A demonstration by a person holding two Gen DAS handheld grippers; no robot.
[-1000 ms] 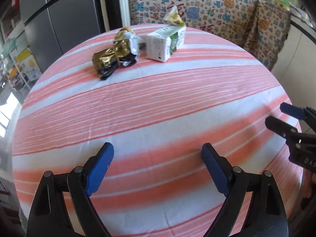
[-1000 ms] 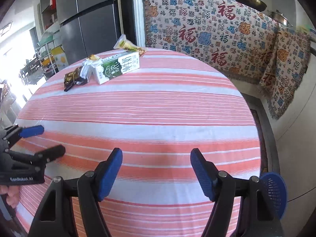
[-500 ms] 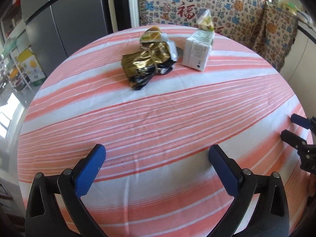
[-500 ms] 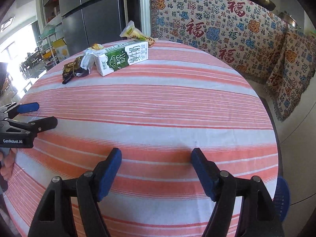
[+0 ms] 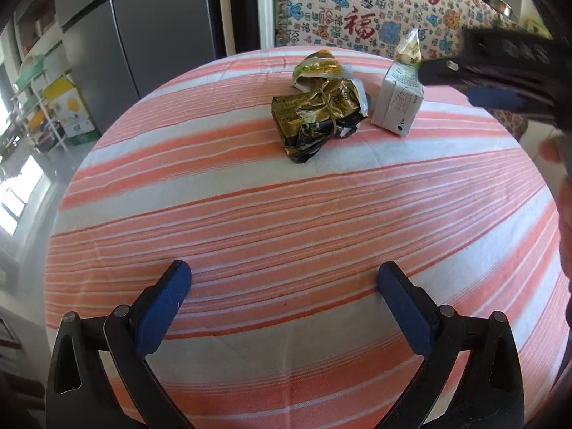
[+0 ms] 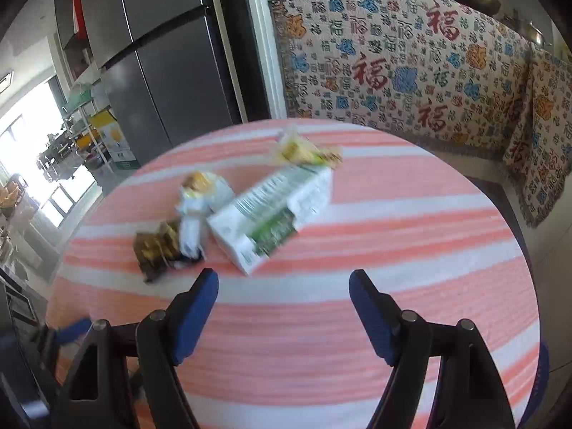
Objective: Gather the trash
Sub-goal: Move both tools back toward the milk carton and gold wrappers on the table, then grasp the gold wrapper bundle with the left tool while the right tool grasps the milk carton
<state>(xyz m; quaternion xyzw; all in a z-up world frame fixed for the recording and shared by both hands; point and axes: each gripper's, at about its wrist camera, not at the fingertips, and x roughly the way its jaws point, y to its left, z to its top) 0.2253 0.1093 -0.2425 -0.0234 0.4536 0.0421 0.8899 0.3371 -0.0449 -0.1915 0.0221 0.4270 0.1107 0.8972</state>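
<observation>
Your right gripper is the one closing in on the trash, and its fingers stand apart with nothing between them; they have just been opening a little wider. The milk carton lies on its side just beyond the fingertips, slanting away toward the far right, with its near corner slightly left of the midline of the gap. Turn your wrist so the two pads face the carton's long flat sides rather than its ends, then bring the fingers down until they straddle it before you squeeze. The card will likely give a little, so close gently and lift only once both pads bear on it. Watch the left finger: the white and yellow wrapper and the gold wrapper lie just ahead of it and close against the carton, so you could catch foil along with card. A small yellow packet lies behind the carton's far end; leave it for a later pass. Your left gripper hangs over bare striped tablecloth, fingers as wide apart as they go and empty, with the gold wrapper well ahead of them. Hold it back so the two tools do not meet over the pile.
</observation>
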